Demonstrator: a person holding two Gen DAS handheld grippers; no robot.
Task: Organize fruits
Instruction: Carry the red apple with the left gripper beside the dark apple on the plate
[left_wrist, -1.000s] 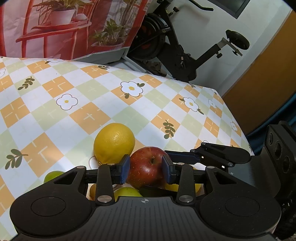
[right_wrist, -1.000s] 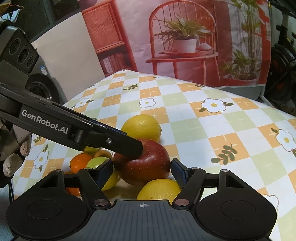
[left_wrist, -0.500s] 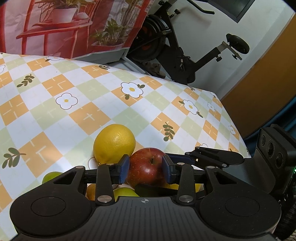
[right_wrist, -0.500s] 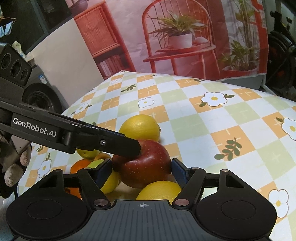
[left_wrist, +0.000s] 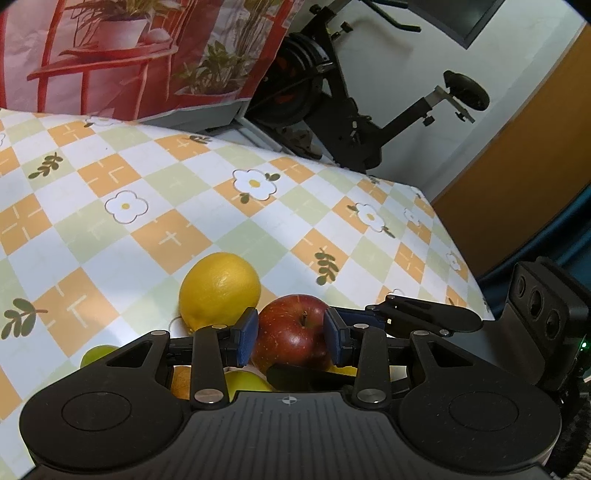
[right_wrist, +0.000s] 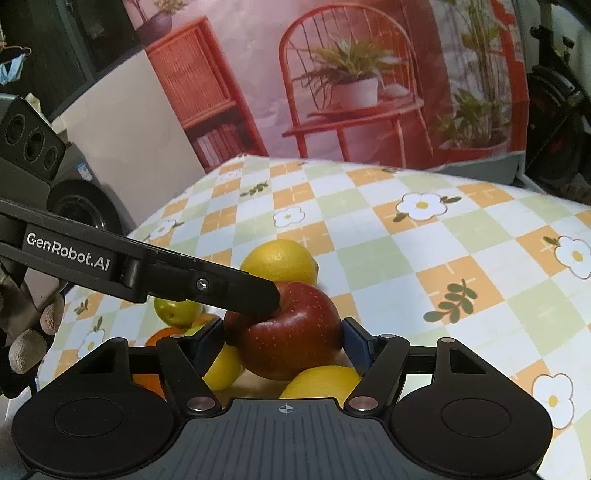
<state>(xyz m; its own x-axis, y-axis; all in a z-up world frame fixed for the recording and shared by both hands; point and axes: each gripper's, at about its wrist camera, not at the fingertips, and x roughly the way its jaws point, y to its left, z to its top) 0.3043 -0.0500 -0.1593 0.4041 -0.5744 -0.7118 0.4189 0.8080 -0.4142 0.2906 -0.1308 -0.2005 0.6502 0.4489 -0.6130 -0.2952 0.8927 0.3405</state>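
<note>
A red apple (left_wrist: 291, 332) sits on top of a pile of fruit. My left gripper (left_wrist: 290, 336) has its blue pads on both sides of the apple and is shut on it. In the right wrist view the apple (right_wrist: 291, 343) lies between the fingers of my right gripper (right_wrist: 282, 341), whose pads sit close at its sides. A left gripper finger (right_wrist: 221, 288) presses the apple's top left. A yellow lemon (left_wrist: 219, 290) lies just behind the apple; it also shows in the right wrist view (right_wrist: 279, 262).
Around the apple lie a green fruit (right_wrist: 177, 310), an orange (right_wrist: 159, 338) and other yellow fruits (right_wrist: 321, 382). The checked flower tablecloth (left_wrist: 155, 206) stretches beyond. An exercise bike (left_wrist: 351, 110) stands past the table's far edge.
Both views have drawn slightly closer around the apple. The right gripper's fingers have closed in nearer the apple's sides. The left gripper keeps its hold.
</note>
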